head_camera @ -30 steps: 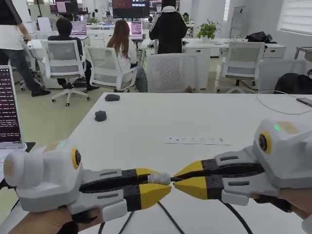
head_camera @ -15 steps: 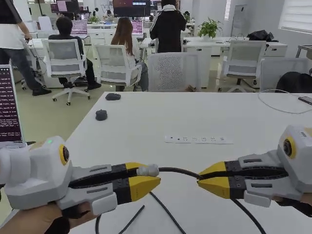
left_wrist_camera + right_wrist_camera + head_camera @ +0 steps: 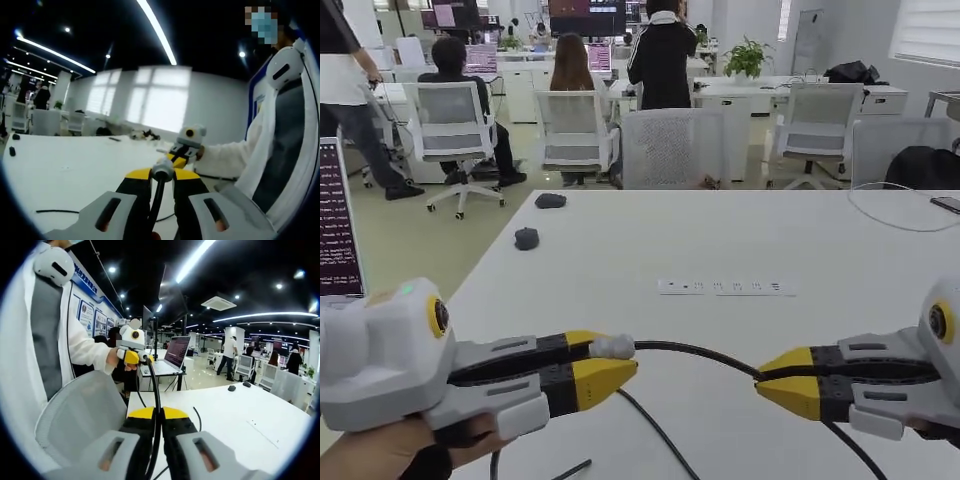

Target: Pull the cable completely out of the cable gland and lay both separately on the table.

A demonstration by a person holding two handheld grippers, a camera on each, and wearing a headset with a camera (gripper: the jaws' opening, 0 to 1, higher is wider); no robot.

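Observation:
A white cable gland [image 3: 613, 347] sits between the yellow tips of my left gripper [image 3: 625, 360], which is shut on it. A black cable [image 3: 695, 353] arcs out of the gland to my right gripper [image 3: 762, 378], which is shut on the cable. Behind the right gripper the cable trails down toward the table's near edge. In the left gripper view the gland [image 3: 162, 170] caps the left gripper [image 3: 162, 176], and the cable [image 3: 157, 200] runs back between the jaws. In the right gripper view the cable [image 3: 155, 390] rises from the right gripper [image 3: 159, 412] to the left gripper [image 3: 134, 356].
The white table [image 3: 740, 240] carries a white power strip [image 3: 725, 288], a dark mouse [image 3: 526, 237] and another dark object [image 3: 550, 200] at the far left. A laptop screen [image 3: 338, 225] stands at the left. More black cable [image 3: 655, 430] lies below the grippers. Office chairs and people are behind.
The two grippers have moved apart, the left to the left and the right to the right. The stretch of black cable between the gland and the right gripper has grown longer.

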